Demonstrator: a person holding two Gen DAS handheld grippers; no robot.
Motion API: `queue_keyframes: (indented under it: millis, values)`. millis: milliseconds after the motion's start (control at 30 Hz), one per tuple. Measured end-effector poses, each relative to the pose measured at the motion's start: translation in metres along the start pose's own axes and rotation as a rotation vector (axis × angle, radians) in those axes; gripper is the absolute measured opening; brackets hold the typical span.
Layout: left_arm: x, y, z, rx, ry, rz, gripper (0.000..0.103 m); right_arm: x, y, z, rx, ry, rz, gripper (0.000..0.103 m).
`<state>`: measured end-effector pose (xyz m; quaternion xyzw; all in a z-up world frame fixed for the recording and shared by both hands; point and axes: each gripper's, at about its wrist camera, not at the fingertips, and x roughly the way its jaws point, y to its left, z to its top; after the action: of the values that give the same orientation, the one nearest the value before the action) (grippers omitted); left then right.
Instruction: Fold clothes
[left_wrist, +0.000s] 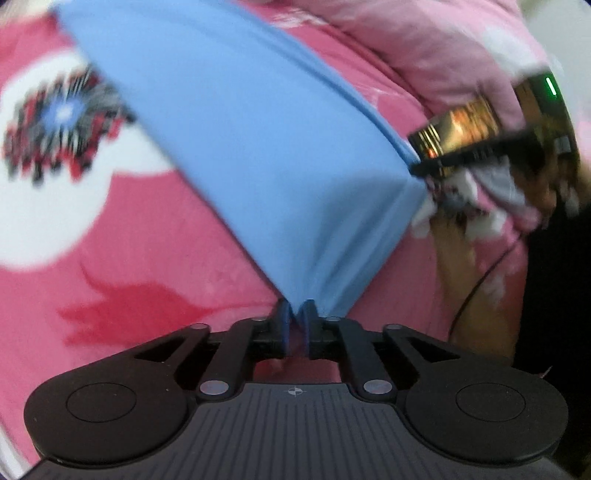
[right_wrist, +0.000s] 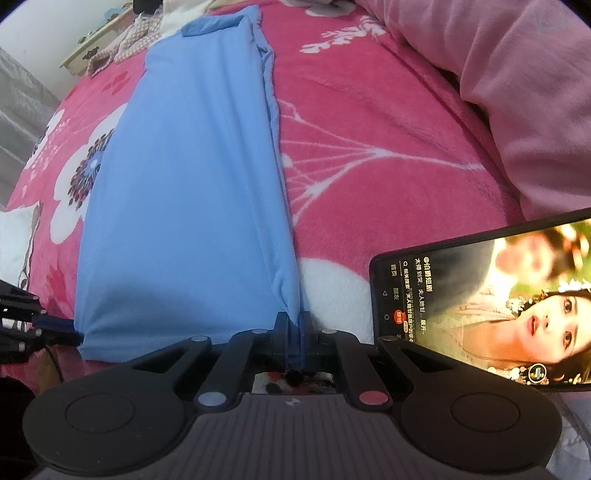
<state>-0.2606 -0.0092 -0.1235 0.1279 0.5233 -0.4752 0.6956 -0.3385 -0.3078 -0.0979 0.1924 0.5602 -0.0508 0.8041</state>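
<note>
A light blue garment (right_wrist: 184, 184), folded into a long narrow strip, stretches away from me over a pink flowered blanket (right_wrist: 369, 110). In the right wrist view my right gripper (right_wrist: 294, 325) is shut on the strip's near right corner. My left gripper (right_wrist: 72, 330) is at the near left corner, by the frame's left edge. In the left wrist view, which is blurred, the blue garment (left_wrist: 240, 129) tapers tautly into my left gripper (left_wrist: 295, 314), whose pads pinch that corner. My right gripper (left_wrist: 417, 170) holds the other corner at the right.
A phone (right_wrist: 480, 295) with a lit video screen is mounted beside the right gripper. A pale pink quilt (right_wrist: 517, 92) is bunched along the blanket's right side. A small table (right_wrist: 96, 40) stands past the far left corner. A hand (left_wrist: 454, 258) carries the right gripper.
</note>
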Motion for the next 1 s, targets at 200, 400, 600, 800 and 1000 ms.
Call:
queue_keyframes:
  millis: [200,400,600,800,1000]
  values:
    - [-0.028,0.002,0.003,0.061,-0.051,0.087,0.026,-0.009,-0.003,-0.002,0.024,-0.013,-0.015,0.021]
    - [-0.037,-0.006,0.030,0.116,-0.214,0.120,0.036,-0.037,0.011,0.013,-0.039,-0.086,-0.025,0.023]
    - [0.002,-0.004,0.050,0.076,-0.243,0.135,0.037,-0.021,0.048,0.051,-0.212,-0.135,0.001,0.018]
    - [0.020,0.003,0.041,0.071,-0.226,0.126,0.037,0.019,0.038,0.065,-0.250,-0.073,-0.045,0.000]
    - [0.020,0.005,0.034,0.068,-0.244,0.105,0.040,0.001,0.017,0.101,-0.184,-0.123,-0.094,0.005]
